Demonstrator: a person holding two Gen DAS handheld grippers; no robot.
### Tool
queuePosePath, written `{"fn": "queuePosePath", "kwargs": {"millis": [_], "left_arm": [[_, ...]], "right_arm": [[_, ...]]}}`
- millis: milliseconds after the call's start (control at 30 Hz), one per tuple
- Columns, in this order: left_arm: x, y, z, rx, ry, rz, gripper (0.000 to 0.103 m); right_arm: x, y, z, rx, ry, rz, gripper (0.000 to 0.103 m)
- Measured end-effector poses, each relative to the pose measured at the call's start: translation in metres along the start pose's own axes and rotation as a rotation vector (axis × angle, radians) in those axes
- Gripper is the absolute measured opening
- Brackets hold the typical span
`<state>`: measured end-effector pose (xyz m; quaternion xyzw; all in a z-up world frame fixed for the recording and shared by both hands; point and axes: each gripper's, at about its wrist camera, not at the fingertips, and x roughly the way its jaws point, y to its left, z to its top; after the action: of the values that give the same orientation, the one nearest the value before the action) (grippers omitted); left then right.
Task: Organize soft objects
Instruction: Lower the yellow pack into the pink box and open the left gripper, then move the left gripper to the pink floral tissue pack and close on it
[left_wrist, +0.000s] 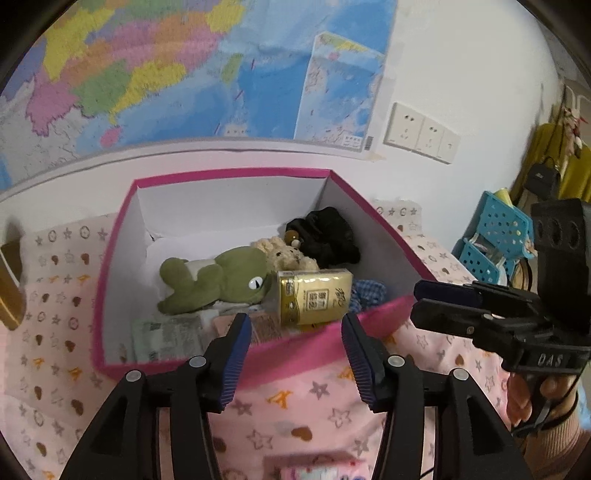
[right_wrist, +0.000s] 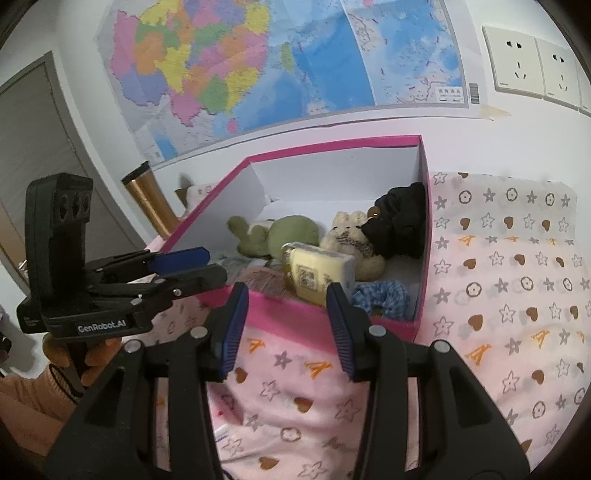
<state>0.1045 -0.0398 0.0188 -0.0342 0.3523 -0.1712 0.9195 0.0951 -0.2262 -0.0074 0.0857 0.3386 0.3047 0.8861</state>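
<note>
A: Green frog plush (left_wrist: 221, 280) — lying on its side inside the pink-rimmed box (left_wrist: 229, 173), toward the left half, long axis running across the box, eye end toward the right, legs toward the left wall.

B: Crowded on the right, though. Beige bear plush (left_wrist: 286, 254) pressed against the frog's head, black soft bundle (left_wrist: 325, 236) in the far right corner, gold tissue pack (left_wrist: 314, 295) leaning against the near wall just in front of the frog's face.

A: Blue checked scrunchie (right_wrist: 380, 299) tucked in the near right corner, beside the tissue pack. Flat paper packets (left_wrist: 170, 336) along the near left floor of the box.

B: Open white floor only at the far left and back of the box.

A: Left tongs (left_wrist: 291, 354) released, spread wide, hovering over the near rim, holding nothing. Right tongs (right_wrist: 284, 325) likewise spread and holding nothing, just short of the same rim.

B: Box resting on a pink patterned cloth (right_wrist: 509, 280) over the counter; bare cloth to the right of the box. Copper tumbler (right_wrist: 147, 199) standing just beyond the left wall, blue perforated baskets (left_wrist: 498, 236) well off to the right.
</note>
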Motion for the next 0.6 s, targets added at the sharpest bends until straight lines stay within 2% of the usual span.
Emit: {"fn": "queuePosePath", "kwargs": {"millis": [167,367,600], "left_arm": [[-0.016,-0.002,-0.022,0.028,0.003,0.01,0.056],[-0.011,0.006,-0.061,-0.001,0.107,0.012,0.057],[-0.006,0.013,-0.096,-0.062,0.199,-0.026,0.056]], "right_arm": [[-0.011,0.013,-0.014,-0.021,0.02,0.049,0.047],[-0.004,0.028,-0.048,-0.037,0.119,0.101,0.047],[0.019,0.033,-0.091,0.02,0.255,0.166,0.047]]}}
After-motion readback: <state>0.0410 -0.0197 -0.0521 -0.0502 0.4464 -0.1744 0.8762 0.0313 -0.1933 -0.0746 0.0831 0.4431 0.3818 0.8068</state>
